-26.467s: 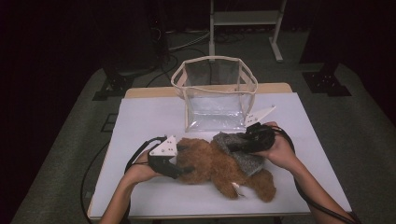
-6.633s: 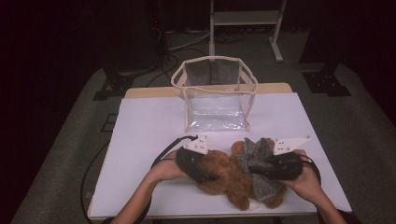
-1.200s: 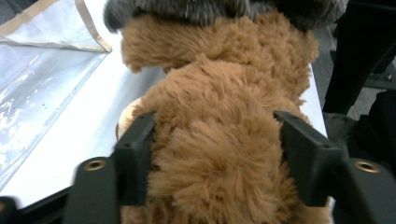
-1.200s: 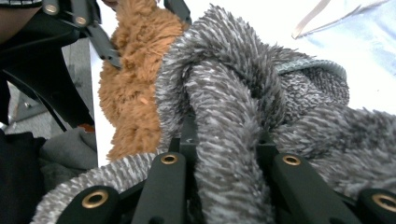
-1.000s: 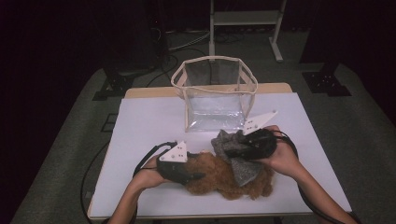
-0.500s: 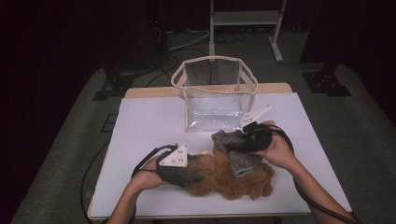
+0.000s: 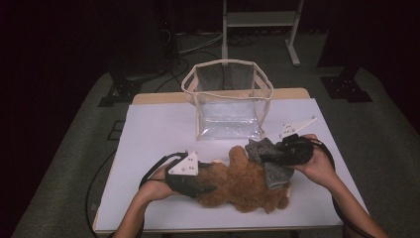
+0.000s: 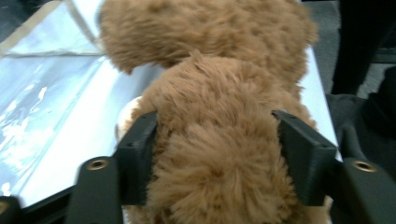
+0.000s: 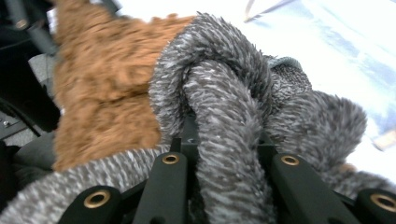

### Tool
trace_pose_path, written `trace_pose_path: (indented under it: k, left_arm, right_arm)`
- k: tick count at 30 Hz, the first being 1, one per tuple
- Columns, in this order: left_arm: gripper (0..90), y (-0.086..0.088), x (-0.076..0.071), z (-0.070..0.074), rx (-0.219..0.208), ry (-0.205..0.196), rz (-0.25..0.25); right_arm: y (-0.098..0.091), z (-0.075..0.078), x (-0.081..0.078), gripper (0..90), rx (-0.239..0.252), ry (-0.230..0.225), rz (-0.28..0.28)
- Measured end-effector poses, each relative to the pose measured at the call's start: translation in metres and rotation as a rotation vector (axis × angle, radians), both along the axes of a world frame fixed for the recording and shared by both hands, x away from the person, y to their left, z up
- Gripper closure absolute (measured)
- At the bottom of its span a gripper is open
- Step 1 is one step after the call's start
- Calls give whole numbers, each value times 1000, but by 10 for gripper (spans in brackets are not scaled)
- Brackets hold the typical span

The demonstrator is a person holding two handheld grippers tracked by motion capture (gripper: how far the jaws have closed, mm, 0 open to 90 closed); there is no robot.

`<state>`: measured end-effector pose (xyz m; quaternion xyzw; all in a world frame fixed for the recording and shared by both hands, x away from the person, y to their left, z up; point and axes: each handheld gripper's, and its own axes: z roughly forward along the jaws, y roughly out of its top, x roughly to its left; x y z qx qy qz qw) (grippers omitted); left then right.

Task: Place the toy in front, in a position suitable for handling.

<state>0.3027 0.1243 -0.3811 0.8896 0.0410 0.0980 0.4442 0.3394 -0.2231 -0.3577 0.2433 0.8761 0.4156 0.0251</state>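
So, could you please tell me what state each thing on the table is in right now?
Teddy bear: lying on the table, grey garment partly on.
Grey garment: bunched, pinched by the right gripper.
Left gripper: jaws just opening, bear's plush between them.
Clear bag: upright, open-topped, empty.

Plush bear at the counter's near edge, bag behind it

The plush bear (image 7: 245,186) lay on the counter (image 7: 158,129) toward its near edge, roughly midway between the side edges. The knitted garment (image 7: 267,158) lay over the bear's end toward the right edge. The open bag (image 7: 228,101) stood behind them, toward the far edge, apart from the bear. The left claw (image 7: 210,188) sat at the bear's left-edge end, the right claw (image 7: 262,157) at the garment.
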Motion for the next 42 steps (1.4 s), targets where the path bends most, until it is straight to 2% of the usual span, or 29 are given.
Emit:
trace_pose_path:
  k: [3, 7, 12, 16, 18, 21, 23, 26, 28, 38, 40, 42]
  left_arm:
    - [322, 1, 2, 2, -2, 7, 20]
    - [391, 1, -2, 0, 5, 2, -12]
    - [404, -1, -4, -1, 21, -11, -21]
    - [404, 1, -3, -2, 22, -12, -30]
    - [403, 1, -3, -2, 18, -12, -32]
    - [393, 1, -3, -2, 19, -6, -29]
    - [391, 1, -2, -1, 20, -6, -30]
    - [387, 0, -1, -1, 17, -3, -21]
    - [381, -1, 0, -1, 7, 0, -5]
    - [372, -1, 5, -4, -34, 25, 42]
    - [372, -1, 5, -3, -32, 24, 42]
    - [374, -2, 5, -3, -29, 20, 39]
  right_arm:
    - [6, -1, -16, 747, 4, -16, 31]
    - [3, 1, -29, 746, 13, -31, 45]
    - [-11, 2, -15, 745, 22, -29, -9]
    - [-28, -2, 5, 746, 26, -2, -77]
    - [-40, -5, 14, 747, 53, 18, -118]
    - [-55, -8, 17, 747, 77, 35, -167]
    - [-59, -7, 15, 747, 88, 38, -170]
    - [-55, -4, 7, 746, 90, 31, -146]
    - [-47, -3, 3, 746, 75, 21, -121]
    - [5, 3, -21, 743, 72, -6, 65]
    - [7, 3, -23, 743, 65, -11, 66]
    - [5, 2, -21, 744, 70, 4, 60]
